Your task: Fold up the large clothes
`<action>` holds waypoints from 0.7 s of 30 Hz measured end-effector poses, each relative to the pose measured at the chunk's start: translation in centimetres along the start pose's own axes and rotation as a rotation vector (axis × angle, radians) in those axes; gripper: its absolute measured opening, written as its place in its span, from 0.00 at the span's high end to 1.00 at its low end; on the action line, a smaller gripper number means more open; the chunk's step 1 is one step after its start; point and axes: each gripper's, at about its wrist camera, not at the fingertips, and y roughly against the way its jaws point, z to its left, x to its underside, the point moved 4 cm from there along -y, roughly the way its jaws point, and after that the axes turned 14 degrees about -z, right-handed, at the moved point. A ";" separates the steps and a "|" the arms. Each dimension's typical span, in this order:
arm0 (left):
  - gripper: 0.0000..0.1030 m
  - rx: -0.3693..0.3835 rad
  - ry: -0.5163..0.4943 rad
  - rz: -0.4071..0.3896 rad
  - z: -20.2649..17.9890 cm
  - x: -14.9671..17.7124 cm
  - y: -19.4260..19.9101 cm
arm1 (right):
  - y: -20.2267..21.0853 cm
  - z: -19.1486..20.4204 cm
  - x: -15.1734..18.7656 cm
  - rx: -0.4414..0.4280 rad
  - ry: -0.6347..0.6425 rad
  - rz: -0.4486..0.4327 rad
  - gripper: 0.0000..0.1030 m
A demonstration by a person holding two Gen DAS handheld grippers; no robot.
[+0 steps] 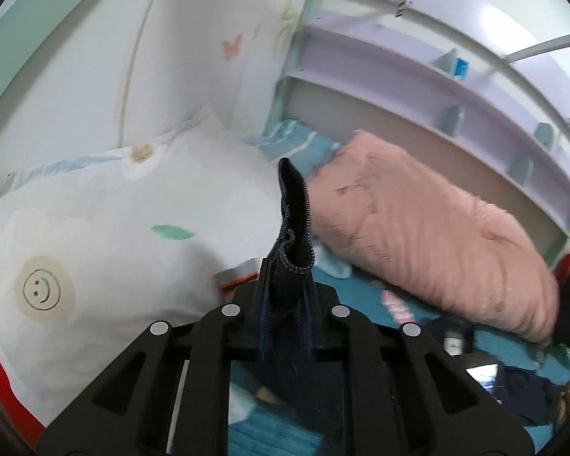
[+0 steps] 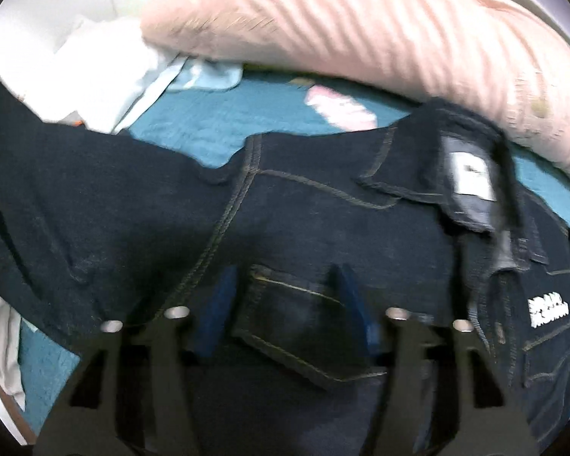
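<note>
A dark navy denim jacket [image 2: 304, 205] lies spread on the teal bedspread [image 2: 209, 121], collar and white label toward the right, chest pocket near the middle. My right gripper [image 2: 285, 296] is open just above the pocket, its blue-padded fingers on either side of it. My left gripper [image 1: 287, 285] is shut on a fold of the same dark denim [image 1: 294, 220], which sticks up from between the fingers, lifted above the bed.
A pink pillow [image 1: 437, 228] lies along the shelved headboard [image 1: 437, 87]; it also shows in the right wrist view [image 2: 342, 19]. A white quilt with smiley print [image 1: 114, 235] is piled at the left. A small light blue cloth [image 2: 209, 74] lies by the pillow.
</note>
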 end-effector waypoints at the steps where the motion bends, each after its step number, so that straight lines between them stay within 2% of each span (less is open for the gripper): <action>1: 0.86 0.019 0.003 -0.008 -0.7 -0.4 0.4 | 0.0 0.3 -0.1 -0.020 0.006 -0.014 0.71; 2: 0.86 0.038 0.000 -0.009 -1.4 -0.8 0.6 | -0.1 0.5 -0.2 -0.026 0.010 -0.008 0.75; 3: 0.86 0.056 -0.006 -0.009 -2.1 -1.1 0.9 | 0.0 0.6 -0.3 -0.044 0.007 -0.015 0.86; 6: 0.86 0.115 -0.043 -0.021 -4.8 -1.9 1.5 | 0.5 1.2 -0.5 -0.125 -0.020 -0.020 0.95; 11: 0.86 0.162 -0.049 -0.008 -7.2 -2.0 1.7 | 0.6 2.3 0.4 -0.234 -0.083 0.009 0.99; 12: 0.86 0.180 -0.042 -0.003 -7.8 -2.1 1.7 | -0.2 2.4 1.0 -0.256 -0.115 0.051 0.99; 14: 0.86 0.204 -0.040 0.012 -8.7 -2.1 1.7 | -1.3 2.5 1.9 -0.245 -0.122 0.084 0.99; 19: 0.86 0.286 -0.050 0.048 -12.4 -1.2 1.6 | -1.9 2.8 2.8 -0.236 -0.135 0.056 0.99; 21: 0.86 0.324 -0.063 0.057 -14.4 -0.7 1.5 | -1.5 1.8 2.5 -0.295 -0.228 0.045 0.99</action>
